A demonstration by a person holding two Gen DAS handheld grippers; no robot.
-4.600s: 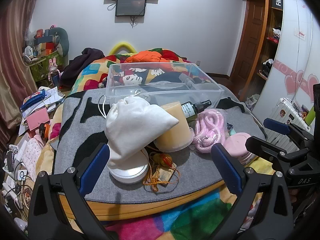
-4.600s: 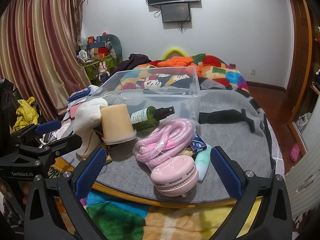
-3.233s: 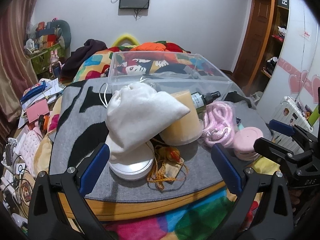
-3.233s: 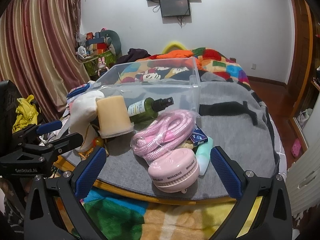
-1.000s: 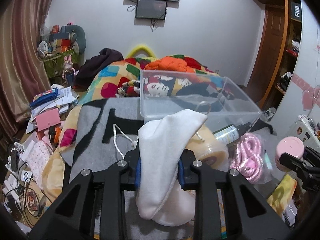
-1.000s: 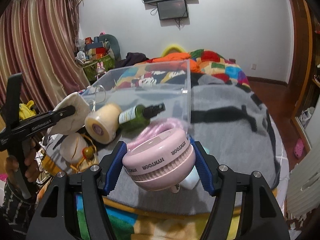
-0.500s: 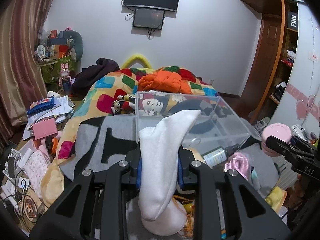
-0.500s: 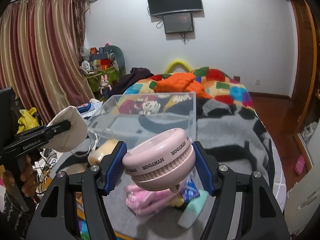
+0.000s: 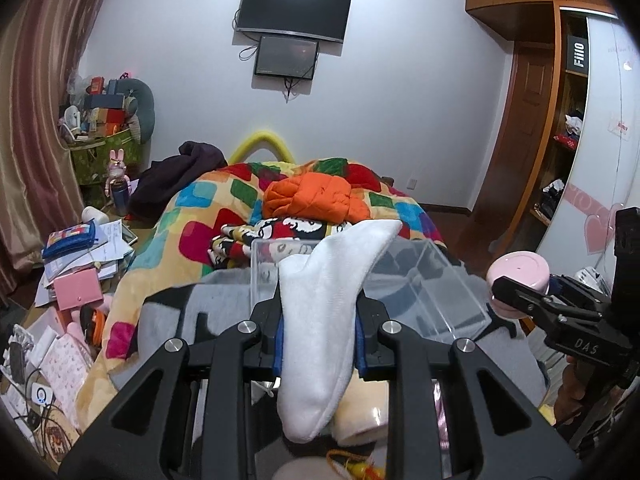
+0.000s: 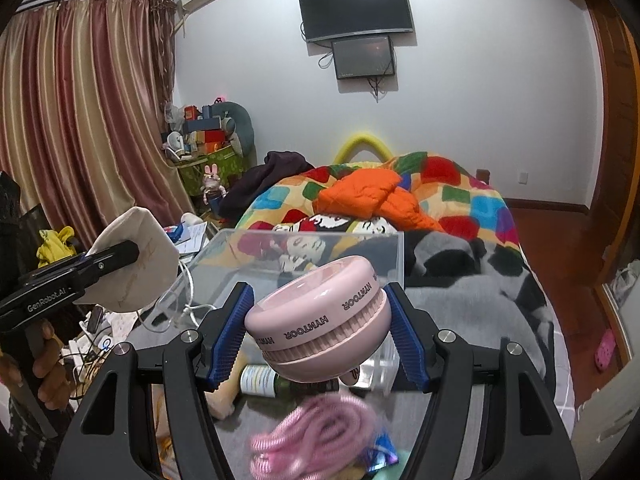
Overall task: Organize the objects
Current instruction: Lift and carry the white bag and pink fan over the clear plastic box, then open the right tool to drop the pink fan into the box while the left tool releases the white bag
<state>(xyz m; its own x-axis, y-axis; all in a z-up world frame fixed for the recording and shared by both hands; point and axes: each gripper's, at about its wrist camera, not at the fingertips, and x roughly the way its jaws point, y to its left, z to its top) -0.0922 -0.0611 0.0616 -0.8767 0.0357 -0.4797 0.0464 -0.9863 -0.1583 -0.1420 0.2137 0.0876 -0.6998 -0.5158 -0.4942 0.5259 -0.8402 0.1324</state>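
My left gripper [image 9: 319, 332] is shut on a white drawstring pouch [image 9: 324, 320], which hangs through the jaws above the grey mat. The same pouch [image 10: 138, 264] shows at the left of the right wrist view, pinched by that gripper. My right gripper [image 10: 318, 338] is shut on a round pink case [image 10: 320, 324] marked HYNTOOR; this pink case [image 9: 518, 276] also appears at the right of the left wrist view. Both are held up in front of a clear plastic bin [image 9: 420, 292], whose far wall [image 10: 320, 248] stands just beyond the case.
On the grey mat [image 10: 472, 304] below lie a cream cup [image 9: 364, 412], a green spray bottle [image 10: 268, 380], a pink rope bundle [image 10: 316, 436] and a small blue packet [image 10: 380, 452]. A colourful quilt [image 9: 200, 208] with an orange jacket [image 9: 312, 196] lies behind. Papers [image 9: 80, 264] clutter the left.
Both grippers have risen with their loads; the bin now sits lower and closer in each view. The pouch and the pink case stay gripped.
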